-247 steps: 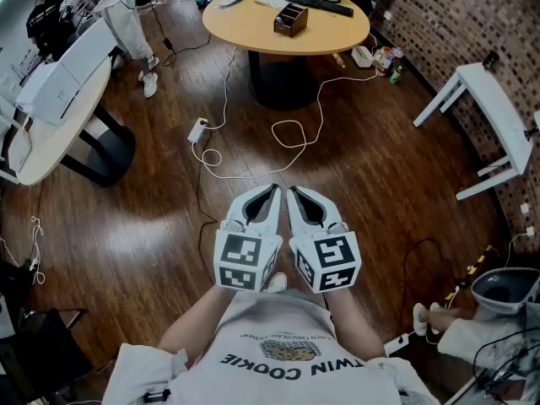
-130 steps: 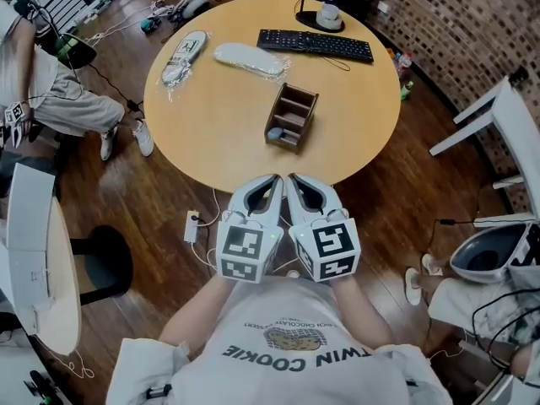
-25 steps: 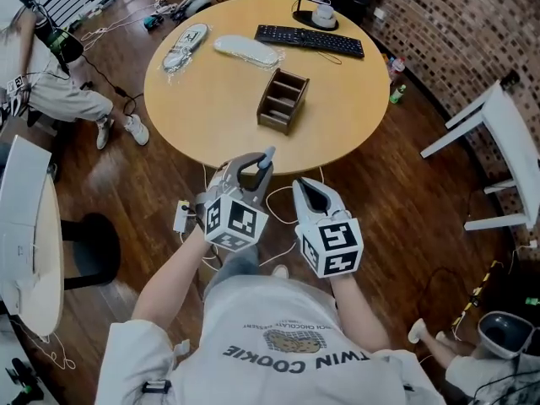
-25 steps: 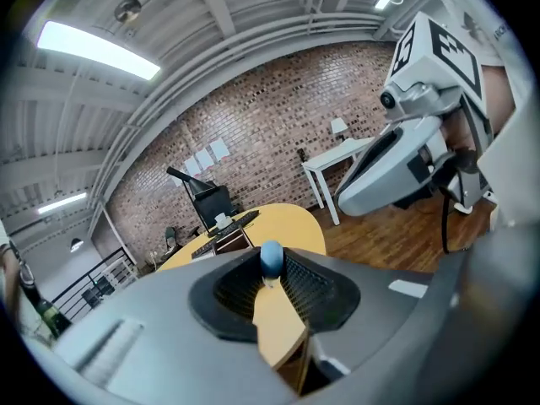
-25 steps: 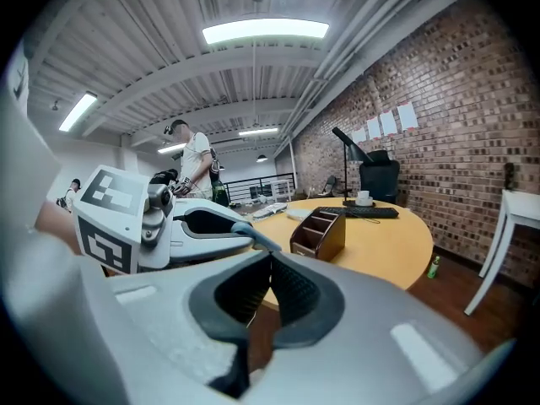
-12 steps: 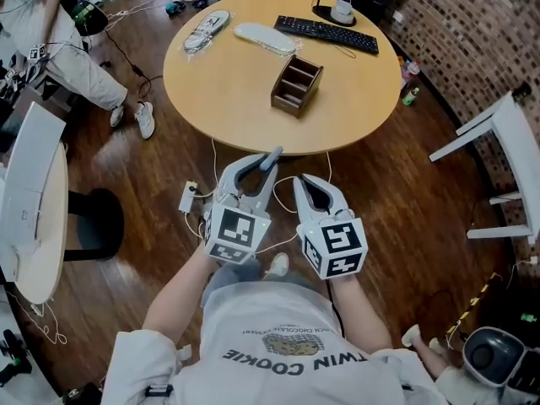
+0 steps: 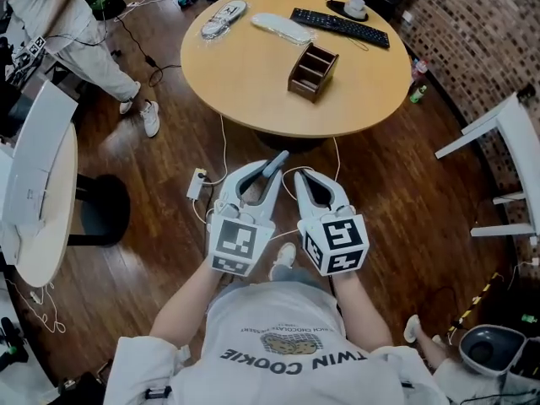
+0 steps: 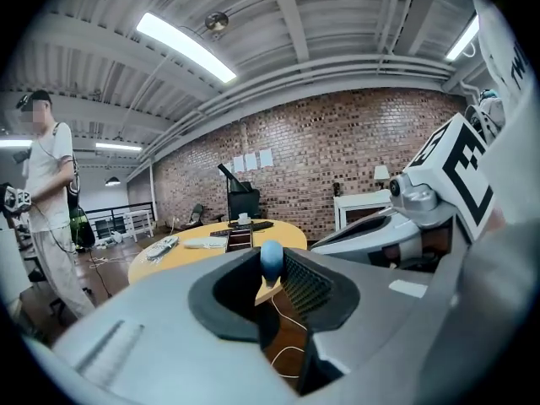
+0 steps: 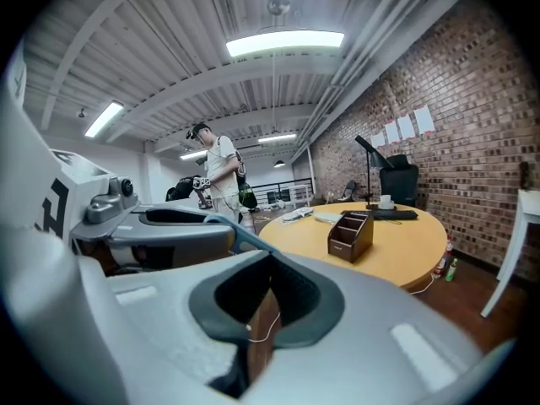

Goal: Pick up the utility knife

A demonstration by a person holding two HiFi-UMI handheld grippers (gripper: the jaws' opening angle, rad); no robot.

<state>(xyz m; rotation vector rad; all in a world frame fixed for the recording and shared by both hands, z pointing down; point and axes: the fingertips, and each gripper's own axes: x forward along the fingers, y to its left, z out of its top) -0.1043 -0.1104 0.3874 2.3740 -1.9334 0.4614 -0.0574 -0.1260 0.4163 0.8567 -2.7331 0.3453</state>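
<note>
Organizer [image 7: 313,72] on table [image 7: 253,78], keyboard [image 7: 340,26] behind, utility knife [image 7: 278,159] in left claw [image 7: 268,175]

Ahead of me stands a round desk [image 7: 253,83] with a pale wood top. A brown wooden organiser [image 7: 313,72] with open compartments sits near its middle. Along the far edge lie a black keyboard [image 7: 339,26], a cup [image 7: 353,5] on a dark base just beyond it, a long white object in clear wrap [image 7: 283,27] and a flat plastic packet [image 7: 221,16]. Under me, the dark plank floor [image 7: 152,226] carries a white power strip [image 7: 197,183] and loose white cables [image 7: 221,154].
</note>
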